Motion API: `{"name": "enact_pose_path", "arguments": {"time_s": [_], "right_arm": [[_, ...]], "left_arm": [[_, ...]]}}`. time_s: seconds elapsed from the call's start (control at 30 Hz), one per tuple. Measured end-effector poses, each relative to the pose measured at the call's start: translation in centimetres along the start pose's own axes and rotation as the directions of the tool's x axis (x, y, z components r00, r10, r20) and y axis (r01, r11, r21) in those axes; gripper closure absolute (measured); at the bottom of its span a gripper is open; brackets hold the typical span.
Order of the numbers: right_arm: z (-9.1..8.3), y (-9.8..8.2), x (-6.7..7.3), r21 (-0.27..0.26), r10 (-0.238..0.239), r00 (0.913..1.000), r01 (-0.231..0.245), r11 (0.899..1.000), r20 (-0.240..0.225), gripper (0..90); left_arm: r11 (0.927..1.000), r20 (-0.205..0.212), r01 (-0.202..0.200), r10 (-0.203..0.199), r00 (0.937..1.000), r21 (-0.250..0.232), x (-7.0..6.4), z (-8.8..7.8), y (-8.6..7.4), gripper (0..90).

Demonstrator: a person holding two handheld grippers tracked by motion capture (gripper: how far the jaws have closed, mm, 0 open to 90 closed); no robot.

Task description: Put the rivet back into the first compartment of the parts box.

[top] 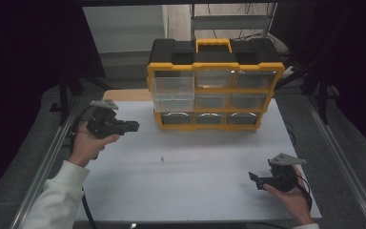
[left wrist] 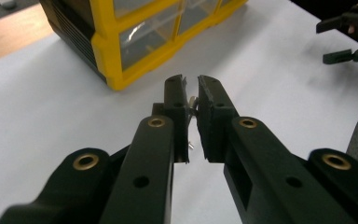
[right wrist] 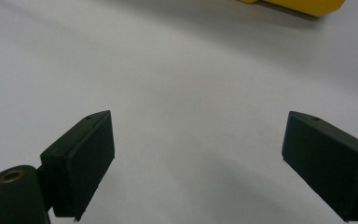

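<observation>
A small metal part, apparently a screw (left wrist: 192, 105), sits pinched between the pads of the left gripper (left wrist: 191, 84), whose jaws are drawn nearly together on it. In the left gripper view it is a thin pale sliver in the slot between the pads, and its long axis seems to run roughly along the jaws, though too little of it shows to be sure. In the high view the left gripper (top: 132, 126) hangs above the left part of the white table (top: 209, 191), its tips pointing right toward the yellow-and-black drawer organizer (top: 214, 83). The relation that matters next is this one: one clear drawer (top: 173, 90), at the organizer's left column, stands pulled out toward the person, just beyond and a little right of the left gripper's tips (the likely place for the part, judging by how it stands open). The left hand is plainly the nearer one. Another tiny dark speck, perhaps a second screw (top: 162, 159), lies on the bare table near its middle, well apart from both grippers. The right gripper (top: 253, 180) rests low near the table's front right corner with its jaws spread wide and nothing between them (right wrist: 196, 158). Open surface lies all around the path, with the organizer's yellow frame the one edge to clear.
</observation>
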State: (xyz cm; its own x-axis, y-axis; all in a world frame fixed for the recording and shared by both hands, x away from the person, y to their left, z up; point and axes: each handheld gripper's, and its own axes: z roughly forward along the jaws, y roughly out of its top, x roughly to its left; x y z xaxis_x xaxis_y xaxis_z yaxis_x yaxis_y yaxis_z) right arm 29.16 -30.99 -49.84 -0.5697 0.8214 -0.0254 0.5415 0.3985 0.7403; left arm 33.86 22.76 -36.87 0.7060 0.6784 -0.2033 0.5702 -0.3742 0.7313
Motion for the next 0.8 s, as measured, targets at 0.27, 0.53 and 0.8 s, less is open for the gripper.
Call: {"name": "enact_pose_path", "arguments": {"time_s": [0.27, 0.53, 0.8], "right_arm": [[0.0, 0.0, 0.0, 0.003, -0.001, 1.0, 0.001, 1.0, -0.001, 9.4], [0.1, 0.0, 0.0, 0.007, -0.002, 1.0, 0.002, 1.0, 0.003, 9.4], [0.1, 0.0, 0.0, 0.008, -0.002, 1.0, 0.002, 1.0, 0.003, 9.4]], "left_arm": [[0.9999, -0.01, 0.004, -0.004, 0.9999, -0.016, 0.1, -1.4, 1.5, 83.4], [0.999, -0.012, 0.001, -0.002, 0.9999, -0.045, 0.1, -2.7, 3.3, 83.4], [0.9976, -0.023, -0.023, 0.022, 0.9995, -0.065, -0.5, -3.6, 5.4, 83.4]]}}
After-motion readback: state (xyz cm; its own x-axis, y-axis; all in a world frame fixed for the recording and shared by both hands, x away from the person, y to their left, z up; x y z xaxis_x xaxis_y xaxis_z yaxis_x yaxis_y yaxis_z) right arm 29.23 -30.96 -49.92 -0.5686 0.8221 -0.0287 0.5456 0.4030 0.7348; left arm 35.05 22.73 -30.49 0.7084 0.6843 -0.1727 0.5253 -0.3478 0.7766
